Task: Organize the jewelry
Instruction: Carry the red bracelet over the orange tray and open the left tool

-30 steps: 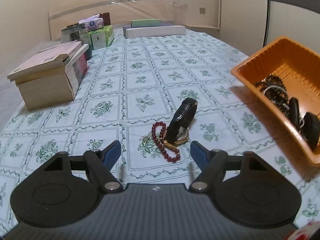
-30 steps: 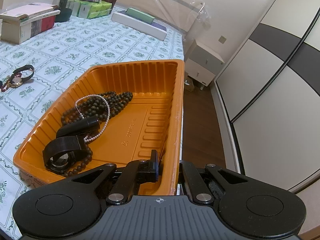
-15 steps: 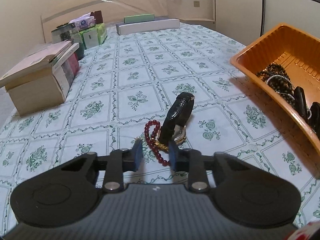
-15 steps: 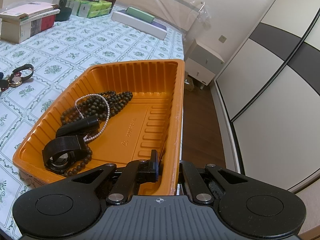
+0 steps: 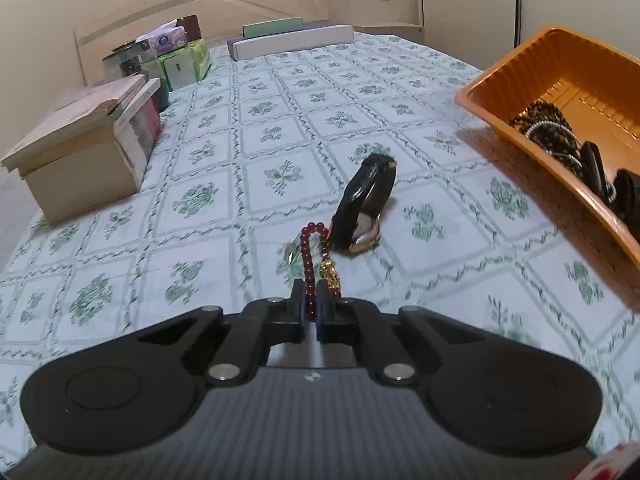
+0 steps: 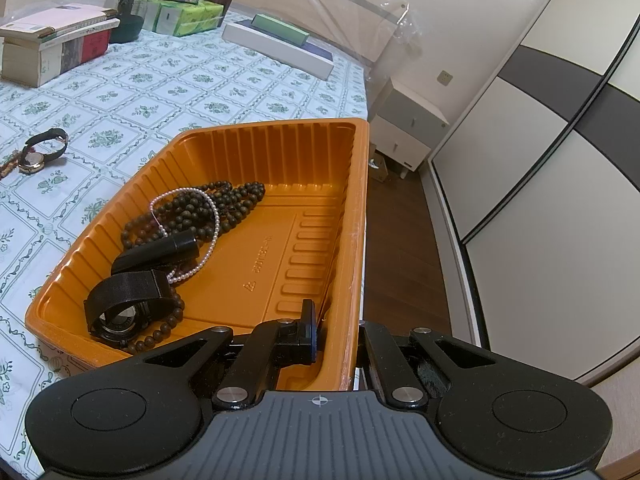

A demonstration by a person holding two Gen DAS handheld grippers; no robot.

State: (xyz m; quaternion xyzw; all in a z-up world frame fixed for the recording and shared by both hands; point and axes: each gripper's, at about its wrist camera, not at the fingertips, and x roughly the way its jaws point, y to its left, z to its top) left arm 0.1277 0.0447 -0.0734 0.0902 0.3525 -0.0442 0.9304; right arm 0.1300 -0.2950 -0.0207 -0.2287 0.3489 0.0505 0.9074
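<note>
In the left wrist view my left gripper (image 5: 311, 304) is shut on a red bead bracelet (image 5: 308, 254) with a gold charm (image 5: 330, 274), stretched taut over the floral cloth. A black-strap watch with a gold case (image 5: 362, 208) stands just beyond it, also seen far left in the right wrist view as the watch (image 6: 42, 152). My right gripper (image 6: 338, 340) is shut on the near wall of the orange tray (image 6: 348, 240). The tray holds dark bead strands (image 6: 200, 208), a pearl strand (image 6: 212, 216) and a black-strap watch (image 6: 124, 300). The tray (image 5: 500, 108) shows at the right of the left view.
The bed's floral cloth (image 5: 260, 152) carries a stack of books and boxes (image 5: 84, 148) at the left, tissue packs (image 5: 180, 60) and long flat boxes (image 5: 292, 42) at the back. Right of the tray lie the bed's edge, a dark floor (image 6: 400, 248), a white nightstand (image 6: 412, 128) and wardrobe doors.
My left gripper's jaws went from wide open to shut on the red bracelet, which now stretches up from the cloth. The right gripper and tray stayed still.
</note>
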